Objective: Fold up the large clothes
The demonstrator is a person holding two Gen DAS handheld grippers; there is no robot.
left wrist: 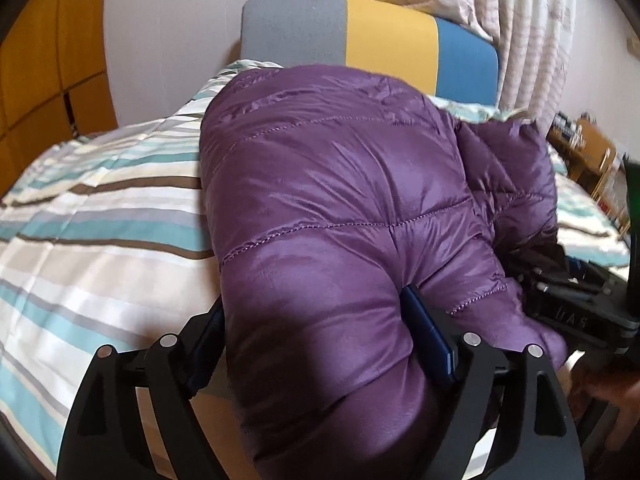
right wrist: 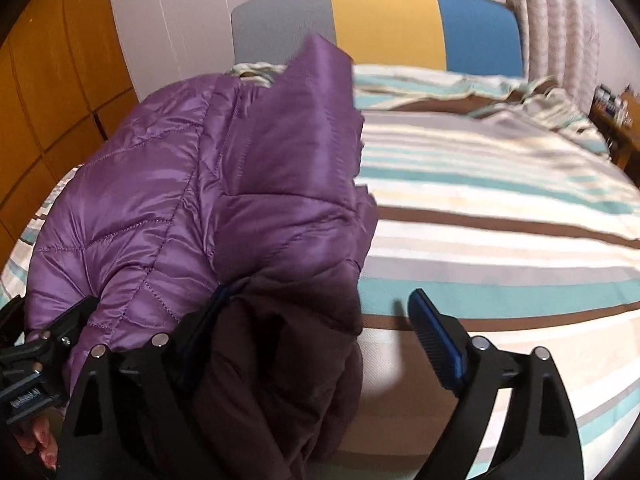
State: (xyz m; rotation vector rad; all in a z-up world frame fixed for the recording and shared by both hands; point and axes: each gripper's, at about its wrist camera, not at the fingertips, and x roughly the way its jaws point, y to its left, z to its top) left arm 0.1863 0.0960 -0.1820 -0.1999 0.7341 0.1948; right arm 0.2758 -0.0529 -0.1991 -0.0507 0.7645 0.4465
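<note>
Jacket: purple puffer, lying bunched on your striped bedspread before the headboard | left gripper: jaws wide, jacket bulging between them, whether the pads press is unclear | right gripper: jaws wide, jacket's dark lining against its left finger only.

The puffy purple quilted jacket bulges between the left gripper, burying its left blue-padded finger and running off the frame's bottom, so whether the pads press it is unclear. The small items on the wooden shelf by the striped-quilt bed are a blur. At the right-wrist view's bottom-left corner, only fingertips of a hand show.
</note>
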